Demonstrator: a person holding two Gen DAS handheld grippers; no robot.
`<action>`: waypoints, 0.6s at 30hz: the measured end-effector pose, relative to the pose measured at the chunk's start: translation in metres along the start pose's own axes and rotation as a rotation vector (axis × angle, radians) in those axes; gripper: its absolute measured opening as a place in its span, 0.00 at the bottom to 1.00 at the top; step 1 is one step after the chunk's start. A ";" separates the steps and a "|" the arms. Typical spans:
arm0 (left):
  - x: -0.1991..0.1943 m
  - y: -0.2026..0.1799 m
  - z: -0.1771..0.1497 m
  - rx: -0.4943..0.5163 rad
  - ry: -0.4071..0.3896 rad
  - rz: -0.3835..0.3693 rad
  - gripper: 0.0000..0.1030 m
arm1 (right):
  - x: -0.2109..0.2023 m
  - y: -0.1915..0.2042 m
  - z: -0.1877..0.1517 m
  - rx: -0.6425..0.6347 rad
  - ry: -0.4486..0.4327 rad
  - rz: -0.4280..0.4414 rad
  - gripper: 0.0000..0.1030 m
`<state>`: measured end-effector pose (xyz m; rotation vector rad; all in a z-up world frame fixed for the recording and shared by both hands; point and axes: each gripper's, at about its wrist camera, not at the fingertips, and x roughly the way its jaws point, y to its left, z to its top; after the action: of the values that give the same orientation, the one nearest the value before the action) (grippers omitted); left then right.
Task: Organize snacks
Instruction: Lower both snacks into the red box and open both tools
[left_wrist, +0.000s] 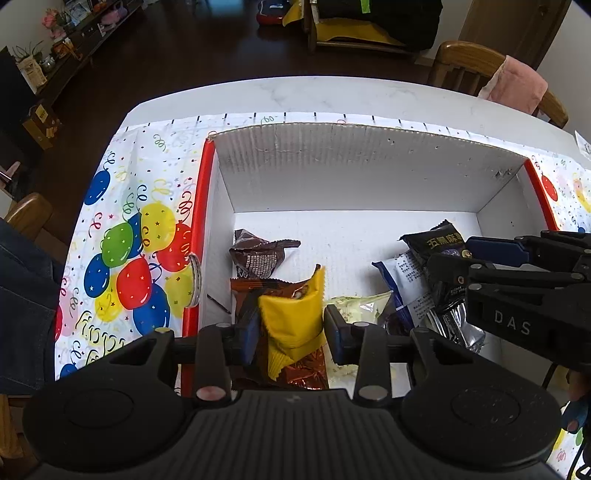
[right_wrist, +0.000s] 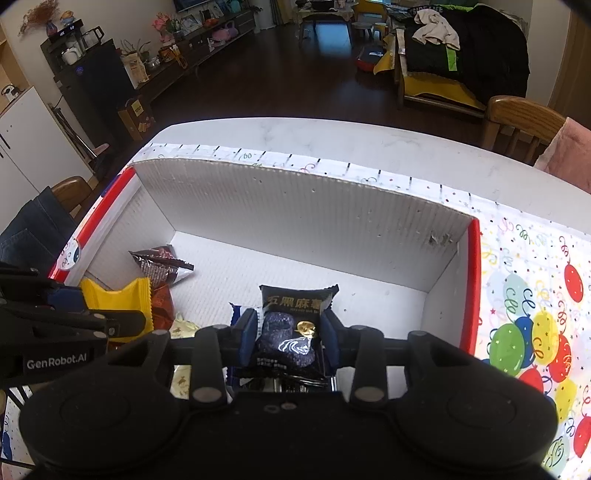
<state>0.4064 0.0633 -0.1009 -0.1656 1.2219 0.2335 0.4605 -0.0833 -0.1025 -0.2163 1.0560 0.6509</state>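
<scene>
A white cardboard box (left_wrist: 332, 162) with red edges lies open on the table; it also shows in the right wrist view (right_wrist: 295, 206). My left gripper (left_wrist: 290, 328) is shut on a yellow snack packet (left_wrist: 291, 317) over the box's near left part. My right gripper (right_wrist: 288, 332) is shut on a black snack packet (right_wrist: 291, 325) with gold print, over the box's near middle. It shows from the side in the left wrist view (left_wrist: 443, 254). A brown packet (left_wrist: 258, 254), an orange-brown packet (left_wrist: 306, 369), a pale green packet (left_wrist: 362, 306) and a blue-white packet (left_wrist: 402, 280) lie in the box.
A balloon-print cloth (left_wrist: 125, 258) covers the white table (left_wrist: 332, 96) under the box. Wooden chairs (left_wrist: 465, 62) stand at the far right and at the left. The far part of the box floor (left_wrist: 351, 229) is bare.
</scene>
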 end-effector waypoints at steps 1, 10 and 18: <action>-0.001 0.000 -0.001 0.002 -0.003 -0.004 0.36 | -0.001 0.000 0.000 0.002 -0.002 -0.001 0.38; -0.022 0.007 -0.008 -0.019 -0.047 -0.031 0.47 | -0.024 0.005 -0.005 -0.002 -0.041 -0.018 0.45; -0.047 0.015 -0.024 -0.020 -0.105 -0.061 0.55 | -0.055 0.019 -0.015 -0.001 -0.087 -0.013 0.49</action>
<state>0.3653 0.0674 -0.0650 -0.2052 1.1084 0.1988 0.4204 -0.0967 -0.0603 -0.1936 0.9701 0.6436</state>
